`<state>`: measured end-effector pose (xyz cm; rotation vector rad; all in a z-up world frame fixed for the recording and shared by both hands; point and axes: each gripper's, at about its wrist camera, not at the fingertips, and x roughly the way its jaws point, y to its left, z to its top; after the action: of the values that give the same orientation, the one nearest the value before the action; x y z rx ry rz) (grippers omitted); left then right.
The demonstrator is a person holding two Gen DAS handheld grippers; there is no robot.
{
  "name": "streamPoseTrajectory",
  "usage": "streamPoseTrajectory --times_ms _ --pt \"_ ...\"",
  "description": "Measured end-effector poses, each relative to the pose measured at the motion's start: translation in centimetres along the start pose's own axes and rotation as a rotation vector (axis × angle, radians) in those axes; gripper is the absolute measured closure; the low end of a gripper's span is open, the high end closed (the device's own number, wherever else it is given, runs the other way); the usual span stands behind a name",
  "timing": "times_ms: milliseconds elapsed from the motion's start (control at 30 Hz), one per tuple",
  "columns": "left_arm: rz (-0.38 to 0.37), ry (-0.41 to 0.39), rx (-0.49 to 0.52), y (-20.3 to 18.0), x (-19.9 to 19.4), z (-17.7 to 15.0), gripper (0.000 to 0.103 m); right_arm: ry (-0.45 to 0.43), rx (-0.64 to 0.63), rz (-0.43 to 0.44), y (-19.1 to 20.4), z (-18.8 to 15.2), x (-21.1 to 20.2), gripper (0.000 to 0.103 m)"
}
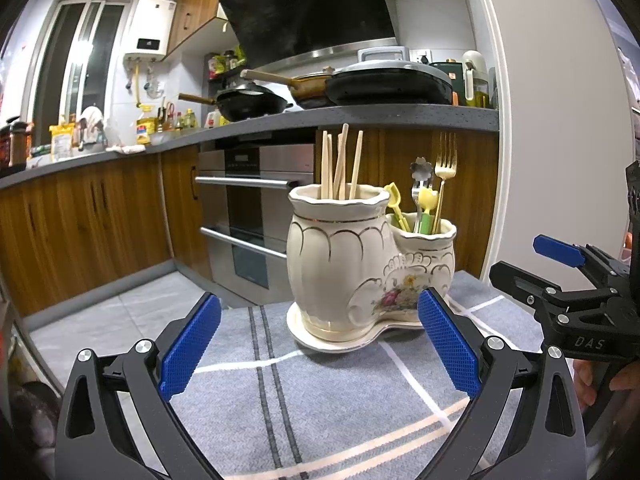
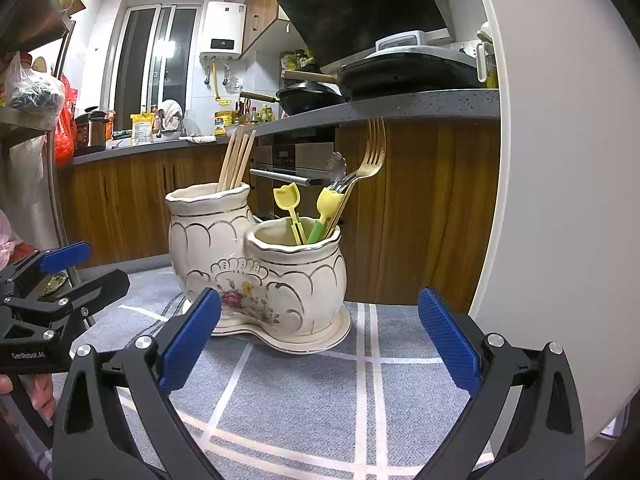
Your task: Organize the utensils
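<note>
A cream ceramic double utensil holder (image 1: 344, 264) with gold trim and a flower print stands on its saucer on a grey striped cloth (image 1: 304, 400). Its taller pot holds several wooden chopsticks (image 1: 340, 164). Its smaller pot holds a gold fork (image 1: 446, 168), yellow and green picks (image 1: 426, 208) and a small metal tool. The holder (image 2: 260, 272), chopsticks (image 2: 238, 160) and gold fork (image 2: 370, 156) also show in the right wrist view. My left gripper (image 1: 318, 348) is open and empty, just in front of the holder. My right gripper (image 2: 320, 344) is open and empty, also in front of it.
The right gripper's body (image 1: 568, 300) shows at the right of the left wrist view; the left gripper's body (image 2: 52, 300) shows at the left of the right wrist view. A grey kitchen counter (image 1: 360, 116) with pans, wooden cabinets and an oven (image 1: 248, 208) stand behind. A white wall (image 2: 560, 200) is at the right.
</note>
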<state>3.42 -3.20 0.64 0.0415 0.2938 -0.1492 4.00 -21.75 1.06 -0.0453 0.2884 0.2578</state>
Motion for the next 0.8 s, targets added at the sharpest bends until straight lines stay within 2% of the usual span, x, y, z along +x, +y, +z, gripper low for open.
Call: streamPoseTrajectory --times_ms 800 --pt "0.002 0.0 -0.001 0.14 -0.11 -0.05 0.005 0.0 0.0 0.0 -0.03 0.01 -0.01 0.006"
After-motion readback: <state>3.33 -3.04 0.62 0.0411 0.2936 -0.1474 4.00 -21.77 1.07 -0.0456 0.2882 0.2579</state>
